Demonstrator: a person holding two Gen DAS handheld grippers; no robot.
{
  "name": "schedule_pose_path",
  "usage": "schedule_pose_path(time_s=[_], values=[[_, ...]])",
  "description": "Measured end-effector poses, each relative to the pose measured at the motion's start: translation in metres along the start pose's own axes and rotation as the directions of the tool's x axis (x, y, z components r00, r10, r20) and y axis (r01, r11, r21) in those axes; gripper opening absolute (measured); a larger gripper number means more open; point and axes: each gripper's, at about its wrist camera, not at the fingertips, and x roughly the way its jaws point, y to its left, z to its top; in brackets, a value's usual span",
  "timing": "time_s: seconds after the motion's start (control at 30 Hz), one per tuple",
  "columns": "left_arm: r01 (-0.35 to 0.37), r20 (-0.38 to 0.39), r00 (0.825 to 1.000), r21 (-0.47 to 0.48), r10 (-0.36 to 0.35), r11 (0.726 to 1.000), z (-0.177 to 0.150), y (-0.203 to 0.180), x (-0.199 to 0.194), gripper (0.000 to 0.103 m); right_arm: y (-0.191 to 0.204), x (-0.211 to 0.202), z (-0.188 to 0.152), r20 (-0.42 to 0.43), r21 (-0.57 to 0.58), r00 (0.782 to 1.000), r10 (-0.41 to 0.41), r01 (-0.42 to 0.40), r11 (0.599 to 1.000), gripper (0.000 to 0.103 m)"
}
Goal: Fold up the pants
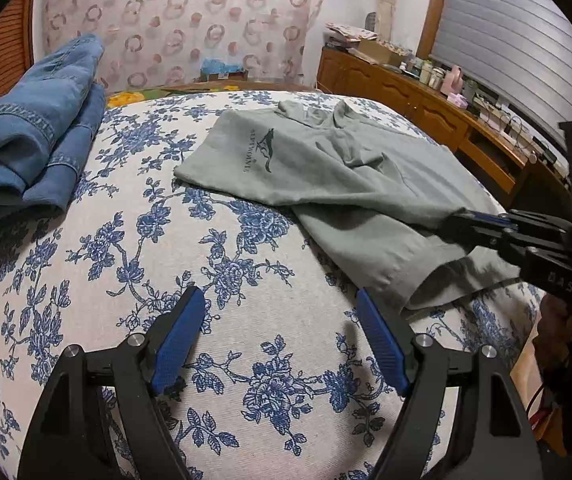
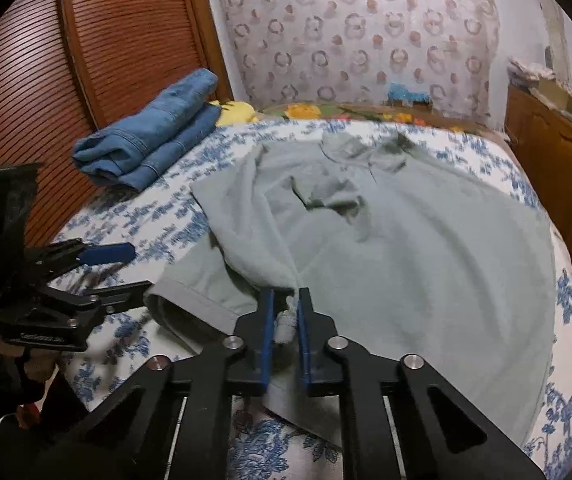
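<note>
Right now my right gripper (image 2: 285, 322) is pinching a bunched fold of the grey-green pants (image 2: 406, 248), its blue-padded fingers (image 2: 267, 336) pressing close together on the cloth between them. The pants are lying spread across the bed (image 1: 246, 320), soft and matte like sweatshirt fleece, rumpled near the far waistband, with a dark printed logo (image 1: 264, 152) showing in the left view and a ribbed cuff (image 1: 390, 280) folding under at the near edge. My left gripper (image 1: 280, 340) is hovering over bare bedspread with its fingers spread wide, gripping nothing; the pants are lying just beyond and to the right of its right finger (image 1: 382, 344), not touching it. The bedspread is showing a woven, cream weave printed with blue roses. Folded denim jeans (image 1: 34, 132), thick and stitched at the seams, are sitting well apart at the bed's far left, beside a slatted wooden panel (image 2: 38, 80).
</note>
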Motion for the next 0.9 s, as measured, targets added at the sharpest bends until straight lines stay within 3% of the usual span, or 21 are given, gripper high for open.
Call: schedule_pose_path(time_s=[0.47,0.9], values=[[0.017,0.092,0.996,0.02,-0.019,1.0,0.021,-0.017,-0.016,0.079,0.002,-0.063,-0.005,0.178,-0.031,0.98,-0.09,0.097,0.995,0.006],[0.059,0.09,0.994,0.079,-0.066,0.995,0.03,-0.049,-0.007,0.079,-0.006,-0.105,-0.035,0.194,0.032,0.964,-0.18,0.177,0.984,0.006]])
